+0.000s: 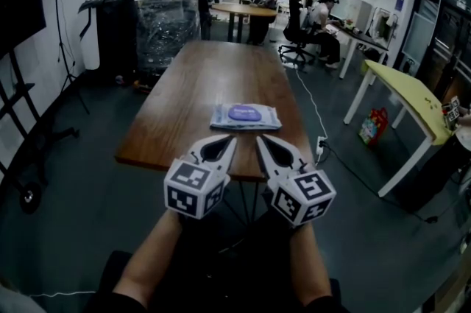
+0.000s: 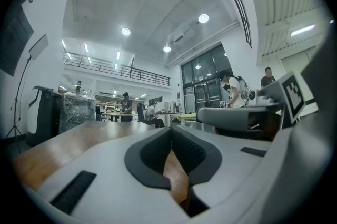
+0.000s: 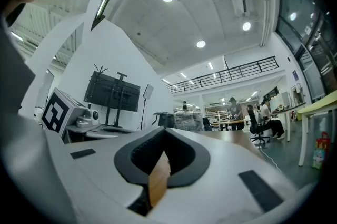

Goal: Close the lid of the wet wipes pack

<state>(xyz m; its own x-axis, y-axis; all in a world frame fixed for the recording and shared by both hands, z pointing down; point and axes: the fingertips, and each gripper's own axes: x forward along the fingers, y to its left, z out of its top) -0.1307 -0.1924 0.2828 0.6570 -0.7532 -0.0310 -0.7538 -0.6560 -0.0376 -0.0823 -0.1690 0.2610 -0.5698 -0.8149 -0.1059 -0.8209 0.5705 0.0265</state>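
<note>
The wet wipes pack (image 1: 245, 117) lies flat on the long wooden table (image 1: 184, 105), near its front edge; it is pale, with a purple oval lid (image 1: 248, 113) on top. From here the lid looks flat against the pack. My left gripper (image 1: 232, 138) and right gripper (image 1: 258, 138) hover side by side at the table's near edge, just short of the pack and not touching it. Both are shut with nothing between the jaws. In the left gripper view the left gripper (image 2: 171, 132) looks level along the tabletop, and so does the right gripper (image 3: 164, 132) in the right gripper view; neither shows the pack.
A yellow table (image 1: 412, 98) stands to the right, with a red bag (image 1: 374, 126) on the floor beside it. A black wrapped crate (image 1: 158, 20) is behind the table's far left end. People stand and sit around a round table (image 1: 246, 9) at the back. A screen stand (image 1: 22, 83) is at the left.
</note>
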